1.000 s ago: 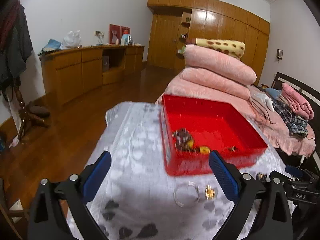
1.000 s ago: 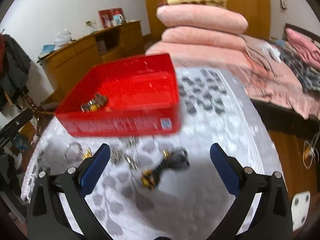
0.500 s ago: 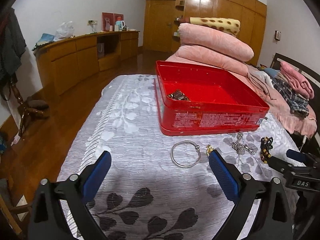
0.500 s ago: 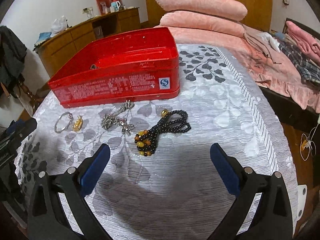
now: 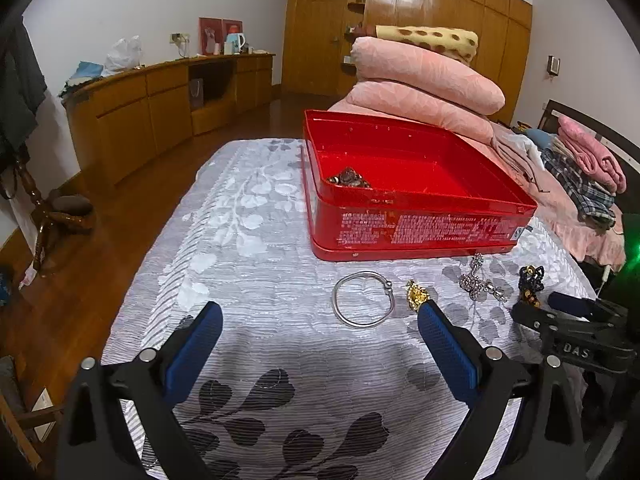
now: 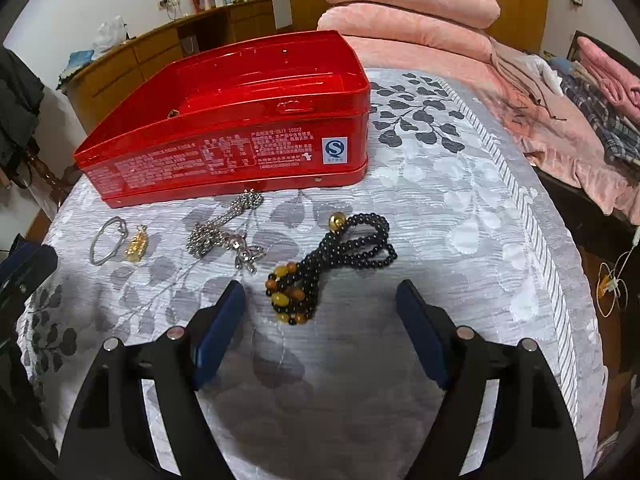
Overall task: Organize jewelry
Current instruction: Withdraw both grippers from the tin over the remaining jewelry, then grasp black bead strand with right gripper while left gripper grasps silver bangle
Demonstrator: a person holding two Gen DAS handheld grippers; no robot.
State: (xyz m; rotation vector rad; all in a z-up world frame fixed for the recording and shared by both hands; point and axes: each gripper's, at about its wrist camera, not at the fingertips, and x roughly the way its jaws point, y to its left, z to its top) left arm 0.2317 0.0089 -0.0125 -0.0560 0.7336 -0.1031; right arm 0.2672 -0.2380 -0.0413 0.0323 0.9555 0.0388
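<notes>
White walls (image 5: pixel 100 8) are enclosing a bedroom where a polished wooden floor (image 5: pixel 80 280) is reflecting the light. A long wooden sideboard (image 5: pixel 160 96) is running along the left wall toward floor-to-ceiling wooden wardrobes (image 5: pixel 440 12), while folded pink quilts (image 5: pixel 424 84) are lying stacked on the bed (image 6: pixel 560 128). Something dark, possibly a coat (image 5: pixel 20 80), is hanging at far left.

A desk (image 6: pixel 460 208) covered by a grey-white cloth with a leaf pattern carries everything. A red tin (image 6: pixel 224 128), open at the top, sits directly on the cloth. In front of the tin's printed side lie four pieces in a row: a silver bangle (image 6: pixel 107 240), just beside it a small gold pendant (image 6: pixel 136 245), then a silver chain (image 6: pixel 224 232) whose end nearly touches the tin, and a black bead necklace (image 6: pixel 340 256) with amber beads, farthest along from the bangle.
</notes>
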